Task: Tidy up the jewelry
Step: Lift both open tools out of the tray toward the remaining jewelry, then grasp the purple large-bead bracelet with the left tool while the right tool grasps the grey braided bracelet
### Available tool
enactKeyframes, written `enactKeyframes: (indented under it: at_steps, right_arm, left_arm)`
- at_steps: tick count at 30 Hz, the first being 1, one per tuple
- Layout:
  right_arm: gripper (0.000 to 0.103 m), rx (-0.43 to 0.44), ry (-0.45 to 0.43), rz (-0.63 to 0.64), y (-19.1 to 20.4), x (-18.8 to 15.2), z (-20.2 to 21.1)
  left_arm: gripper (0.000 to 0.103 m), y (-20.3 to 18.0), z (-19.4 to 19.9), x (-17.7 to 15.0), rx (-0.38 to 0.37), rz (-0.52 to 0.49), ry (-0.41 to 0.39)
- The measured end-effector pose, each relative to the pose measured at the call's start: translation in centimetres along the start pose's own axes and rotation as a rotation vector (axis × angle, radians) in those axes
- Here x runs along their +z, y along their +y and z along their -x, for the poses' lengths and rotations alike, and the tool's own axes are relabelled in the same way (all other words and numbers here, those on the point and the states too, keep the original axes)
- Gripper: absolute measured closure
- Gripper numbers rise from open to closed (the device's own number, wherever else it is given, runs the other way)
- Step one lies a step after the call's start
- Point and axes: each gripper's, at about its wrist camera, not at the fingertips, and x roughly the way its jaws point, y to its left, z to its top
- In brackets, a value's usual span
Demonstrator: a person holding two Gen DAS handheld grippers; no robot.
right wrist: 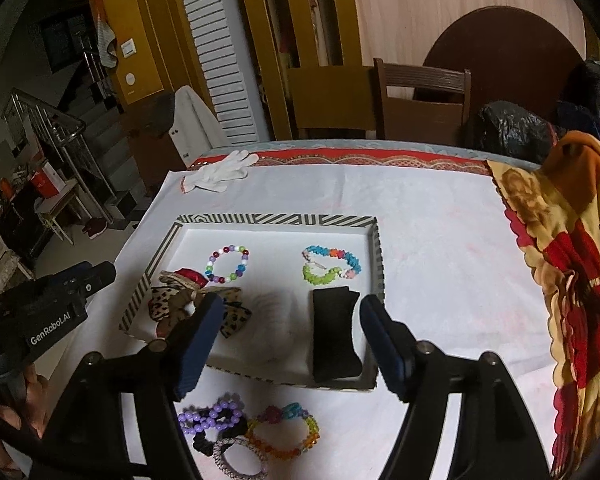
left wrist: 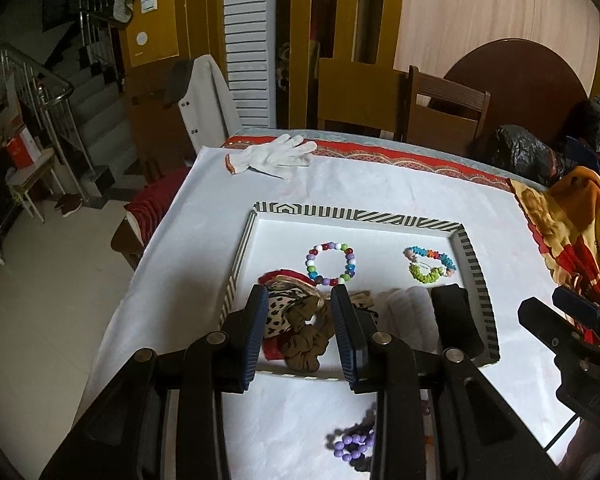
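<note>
A white cloth-covered table (right wrist: 440, 240) carries a striped-rim tray (right wrist: 276, 220). At the far left corner of the cloth lies a white glove (right wrist: 220, 172). The left gripper (left wrist: 300, 320) hovers over the tray's near-left corner, its fingers parted with a clear gap and nothing clamped; between them are seen a leopard-print bow (left wrist: 284, 312) and a brown scrunchie (left wrist: 306, 346) resting in the tray. Further right in the tray lie a round multicoloured bead bracelet (right wrist: 228, 264), a pale ribbed cushion (left wrist: 414, 316), a blue-and-green bead bracelet (right wrist: 332, 266) and a black cushion (right wrist: 334, 336), the last near the tray's right wall. The right gripper (right wrist: 292, 328) hangs above the tray's near edge, fingers spread wide and empty. On the cloth in front of the tray, outside it, sit a purple bead bracelet (right wrist: 210, 416), a black scrunchie (right wrist: 206, 440), a silvery hair tie (right wrist: 240, 460) and an orange-and-green bead bracelet (right wrist: 284, 428), clustered together. A patterned blanket (right wrist: 572, 260) drapes the table's right side.
</note>
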Motion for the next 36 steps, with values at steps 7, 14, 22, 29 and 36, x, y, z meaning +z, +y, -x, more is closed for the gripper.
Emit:
enactKeyframes:
  at_steps: [7, 14, 22, 29, 36]
  right_arm:
    - [0.028, -0.001, -0.003, 0.006, 0.7, -0.6, 0.9]
    - [0.027, 0.001, -0.001, 0.009, 1.1, -1.1, 1.3]
    - [0.027, 0.001, -0.003, 0.001, 1.4, -2.0, 2.0]
    - [0.027, -0.002, 0.004, -0.004, 1.1, -2.2, 2.3]
    - [0.027, -0.004, 0.017, -0.008, 0.8, -2.6, 2.5]
  left_arm:
    - [0.079, 0.5, 1.1, -0.5, -0.003, 0.003, -0.015]
    - [0.079, 0.5, 1.6, -1.1, -0.002, -0.004, -0.017]
    - [0.079, 0.5, 2.1, -1.5, -0.009, -0.006, -0.015]
    - [0.079, 0.6, 2.2, -1.8, -0.014, -0.012, -0.009]
    - [0.079, 0.2, 2.2, -2.8, -0.015, -0.030, 0.004]
